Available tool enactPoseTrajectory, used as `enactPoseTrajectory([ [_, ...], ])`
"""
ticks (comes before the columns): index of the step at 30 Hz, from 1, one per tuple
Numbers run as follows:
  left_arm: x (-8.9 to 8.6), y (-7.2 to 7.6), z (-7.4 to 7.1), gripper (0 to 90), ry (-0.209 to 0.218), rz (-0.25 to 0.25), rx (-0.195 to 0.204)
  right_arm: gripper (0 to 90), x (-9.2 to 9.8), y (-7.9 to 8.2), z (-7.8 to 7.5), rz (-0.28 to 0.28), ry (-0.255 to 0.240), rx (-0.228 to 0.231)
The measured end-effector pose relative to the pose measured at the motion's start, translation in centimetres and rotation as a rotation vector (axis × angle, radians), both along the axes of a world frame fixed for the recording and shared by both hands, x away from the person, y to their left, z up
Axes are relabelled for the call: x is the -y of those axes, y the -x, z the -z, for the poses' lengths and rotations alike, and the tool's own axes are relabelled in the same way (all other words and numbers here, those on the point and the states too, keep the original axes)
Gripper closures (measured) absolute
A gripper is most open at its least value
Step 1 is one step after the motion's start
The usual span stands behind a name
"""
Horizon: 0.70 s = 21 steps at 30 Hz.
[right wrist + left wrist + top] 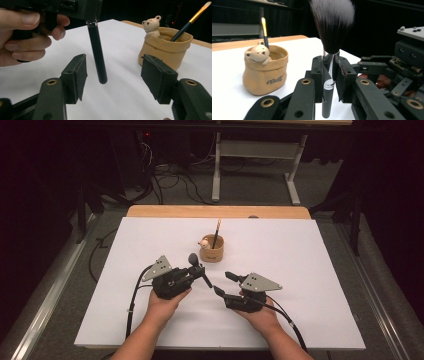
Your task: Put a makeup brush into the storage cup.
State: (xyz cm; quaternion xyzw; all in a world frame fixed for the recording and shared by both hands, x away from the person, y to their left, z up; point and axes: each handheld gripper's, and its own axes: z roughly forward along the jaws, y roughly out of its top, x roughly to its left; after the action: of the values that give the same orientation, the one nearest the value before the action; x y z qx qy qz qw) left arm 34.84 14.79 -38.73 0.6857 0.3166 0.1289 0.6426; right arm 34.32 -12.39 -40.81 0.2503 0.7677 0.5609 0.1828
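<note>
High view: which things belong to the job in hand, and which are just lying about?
In the job:
- makeup brush, clamped in the left claw
- right claw, open
- bear pot

Lying about:
- gold-tipped brush standing in the pot
- floor cables

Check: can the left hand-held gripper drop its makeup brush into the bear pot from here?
Probably yes. The left hand-held gripper is shut on the makeup brush, and bare table lies between it and the bear pot. The thin brush already inside leaves room.
</note>
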Motion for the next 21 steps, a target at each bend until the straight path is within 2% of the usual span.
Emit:
enactPoseTrajectory([
  [3,-0.2,0.0,-0.1,77.8,-0.009,-0.012,0.006,35.4,0.2,-0.2,0.0,0.004,-0.011,-0.017],
  [7,-0.4,0.0,-0.2,77.8,-0.016,-0.022,0.013,32.8,0.5,-0.4,0.0,0.012,-0.005,-0.018],
  [16,-0.8,-0.1,-0.2,77.8,-0.019,-0.028,0.014,16.9,1.5,-0.9,-0.2,0.051,-0.025,-0.039],
  [21,-0.9,-0.1,-0.2,77.8,-0.03,-0.037,0.016,12.5,2.2,-1.1,-0.3,0.063,-0.016,-0.04],
])
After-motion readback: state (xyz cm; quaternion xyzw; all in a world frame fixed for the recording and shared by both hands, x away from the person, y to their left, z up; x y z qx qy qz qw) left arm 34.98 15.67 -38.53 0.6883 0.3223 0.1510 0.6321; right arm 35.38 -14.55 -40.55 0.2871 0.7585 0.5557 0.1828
